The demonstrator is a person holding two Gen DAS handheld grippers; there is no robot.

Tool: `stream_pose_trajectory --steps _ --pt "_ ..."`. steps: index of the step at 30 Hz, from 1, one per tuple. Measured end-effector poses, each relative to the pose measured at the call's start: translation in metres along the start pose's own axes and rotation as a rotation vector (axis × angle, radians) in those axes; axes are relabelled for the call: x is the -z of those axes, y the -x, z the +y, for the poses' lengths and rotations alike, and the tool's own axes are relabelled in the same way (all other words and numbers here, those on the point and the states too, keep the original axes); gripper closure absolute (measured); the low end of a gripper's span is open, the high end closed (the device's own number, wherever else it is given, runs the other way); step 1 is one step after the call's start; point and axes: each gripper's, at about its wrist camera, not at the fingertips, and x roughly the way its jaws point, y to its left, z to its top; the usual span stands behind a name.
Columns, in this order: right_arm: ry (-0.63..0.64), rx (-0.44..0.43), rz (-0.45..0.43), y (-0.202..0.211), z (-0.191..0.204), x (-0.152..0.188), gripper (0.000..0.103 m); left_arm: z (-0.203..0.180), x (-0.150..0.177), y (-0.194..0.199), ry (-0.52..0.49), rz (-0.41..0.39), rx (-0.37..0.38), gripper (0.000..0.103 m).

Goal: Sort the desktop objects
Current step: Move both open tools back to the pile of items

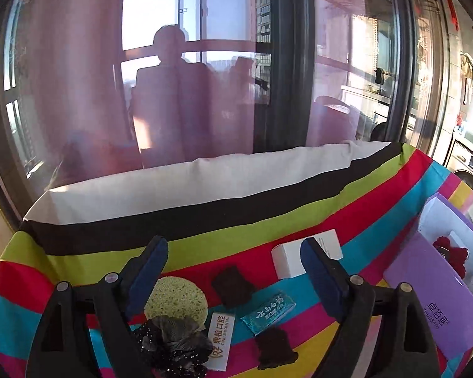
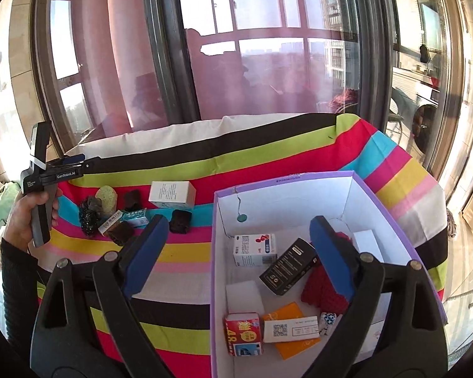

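striped cloth-covered table (image 2: 268,154), purple box (image 2: 391,217), sponge (image 1: 175,297)

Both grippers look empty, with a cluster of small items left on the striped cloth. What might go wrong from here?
1. The leftover items crowd together: the black scrunchie overlaps the green sponge and touches the white dental packet, so the open left gripper may pinch two at once.
2. The purple box is already cluttered; a black carton leans on other contents, so further drops could land askew.
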Motion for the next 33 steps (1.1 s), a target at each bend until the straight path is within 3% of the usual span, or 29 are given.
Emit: stream_pose_trajectory --steps 7,10,14,22,33 --pt "0.010 -0.033 0.011 -0.023 0.041 -0.021 0.003 0.039 0.017 -0.012 0.105 0.081 -0.033 0.013" --pt "0.013 -0.086 0.057 -0.044 0.061 -0.028 0.003 0.046 0.024 -0.019 0.114 0.126 -0.057 0.000" --pt "0.019 -0.113 0.136 -0.075 0.089 -0.034 0.001 0.054 0.033 -0.034 0.129 0.189 -0.081 0.000" --pt "0.064 -0.101 0.245 -0.137 0.139 -0.032 0.001 0.057 0.047 -0.056 0.144 0.256 -0.087 0.000" --pt "0.058 -0.043 0.393 -0.227 0.152 -0.021 0.001 0.055 0.066 -0.093 0.137 0.337 -0.111 0.000"
